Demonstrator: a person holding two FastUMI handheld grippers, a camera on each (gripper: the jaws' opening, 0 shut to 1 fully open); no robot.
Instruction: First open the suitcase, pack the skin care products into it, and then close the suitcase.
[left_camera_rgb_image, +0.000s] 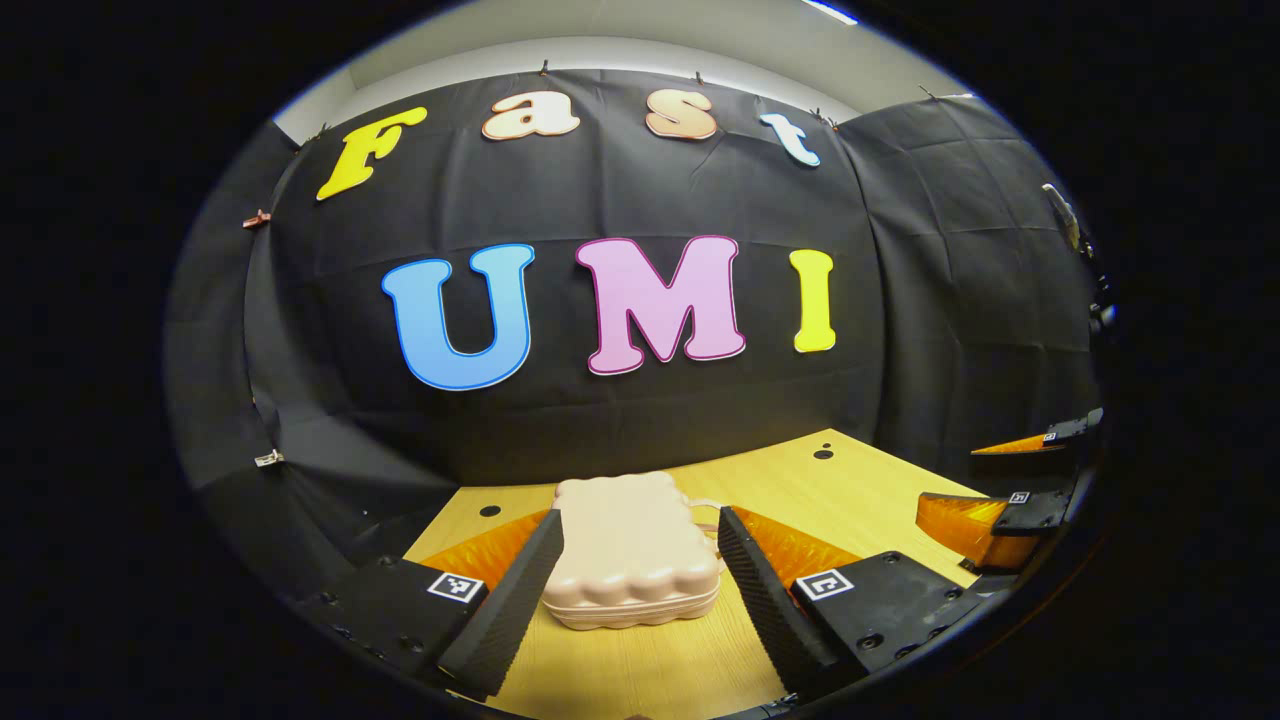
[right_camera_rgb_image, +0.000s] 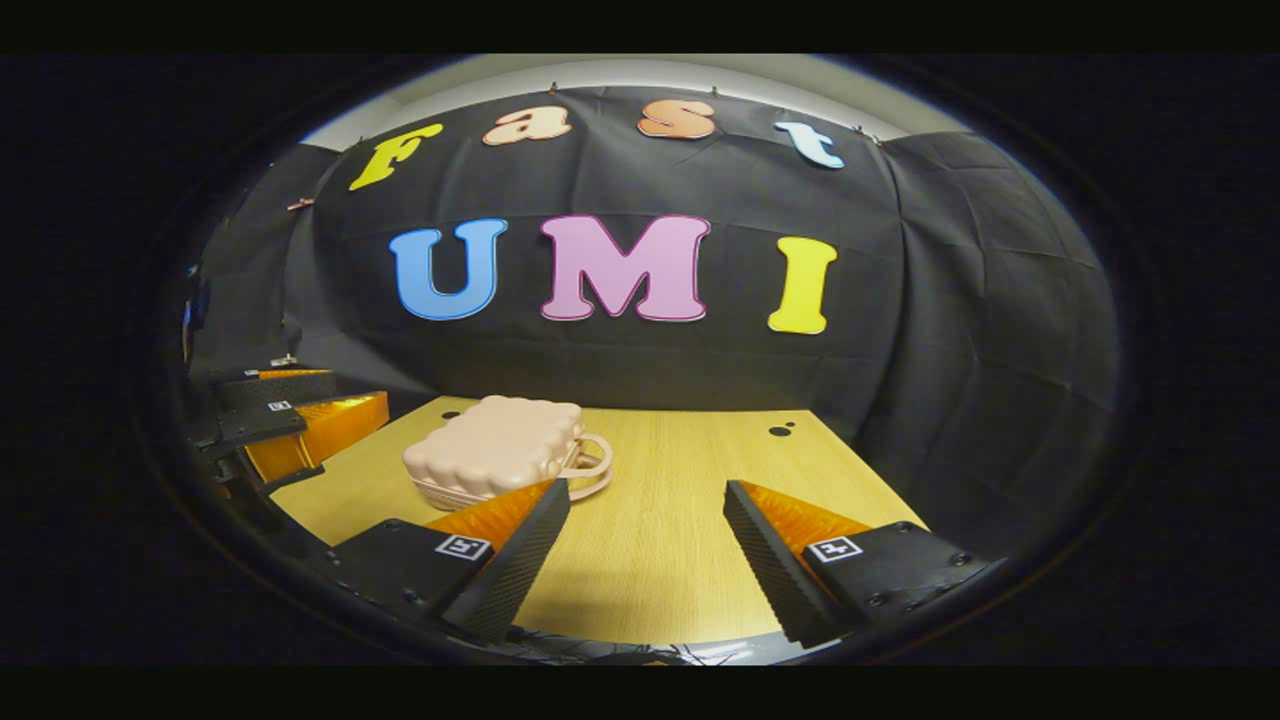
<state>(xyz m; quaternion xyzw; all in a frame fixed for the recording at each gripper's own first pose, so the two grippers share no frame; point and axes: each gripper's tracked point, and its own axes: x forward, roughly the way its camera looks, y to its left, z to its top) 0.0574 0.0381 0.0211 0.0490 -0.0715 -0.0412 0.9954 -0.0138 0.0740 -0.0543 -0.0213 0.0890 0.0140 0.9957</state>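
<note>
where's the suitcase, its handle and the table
suitcase (left_camera_rgb_image: 634, 545), left gripper view, middle of closed lid
handle (right_camera_rgb_image: 592, 462), right gripper view, loop at its right end
table (right_camera_rgb_image: 680, 470), right gripper view, bare wood

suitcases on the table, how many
1. The suitcase lies closed on the wooden table, between the left gripper's open fingers in the left gripper view, and ahead-left of the right gripper in the right gripper view. Others may lie out of frame.

just one suitcase (left_camera_rgb_image: 633, 550) sitting shut on one wooden table (left_camera_rgb_image: 860, 500), with two grippers around it, left (left_camera_rgb_image: 640, 545) and right (right_camera_rgb_image: 645, 515)
</note>
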